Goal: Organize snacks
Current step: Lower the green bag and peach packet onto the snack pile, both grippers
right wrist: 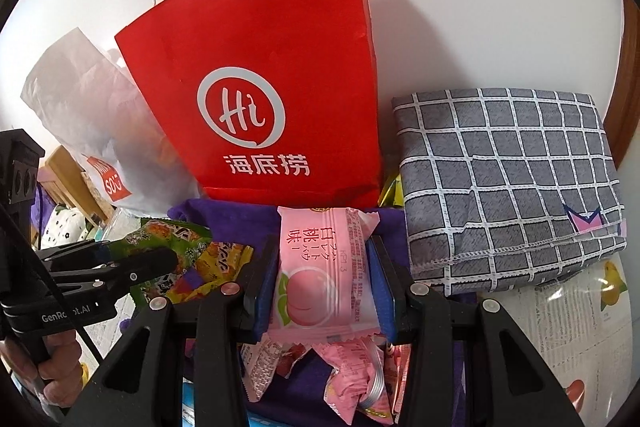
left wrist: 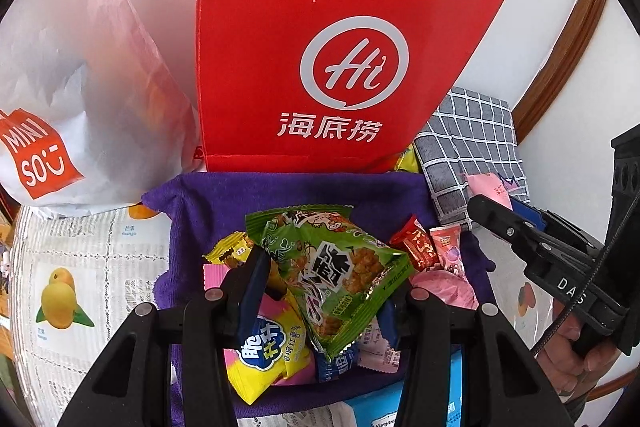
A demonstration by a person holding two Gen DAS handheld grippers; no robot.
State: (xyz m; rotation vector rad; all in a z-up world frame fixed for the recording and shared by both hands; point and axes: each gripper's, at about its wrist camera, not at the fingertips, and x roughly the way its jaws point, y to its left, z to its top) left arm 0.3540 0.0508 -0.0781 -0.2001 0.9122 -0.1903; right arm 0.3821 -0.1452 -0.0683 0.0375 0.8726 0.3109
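In the left wrist view my left gripper [left wrist: 324, 291] is shut on a green snack packet [left wrist: 336, 263], held tilted above a pile of small snack packets [left wrist: 272, 343] on a purple cloth [left wrist: 224, 199]. In the right wrist view my right gripper [right wrist: 322, 267] is shut on a pink peach-flavoured packet [right wrist: 316, 267], which stands upright between the blue pads. More pink packets [right wrist: 352, 375] lie below it. Each gripper shows in the other's view: the right gripper [left wrist: 496, 205] at the right edge, the green packet [right wrist: 180, 231] at the left.
A red paper bag [left wrist: 320, 27] stands right behind the purple cloth, with a white Miniso bag [left wrist: 80, 107] to its left. A folded grey checked cloth [right wrist: 512, 179] lies to the right. The table carries a newspaper-print cover with fruit pictures [left wrist: 80, 267]. A white wall is behind.
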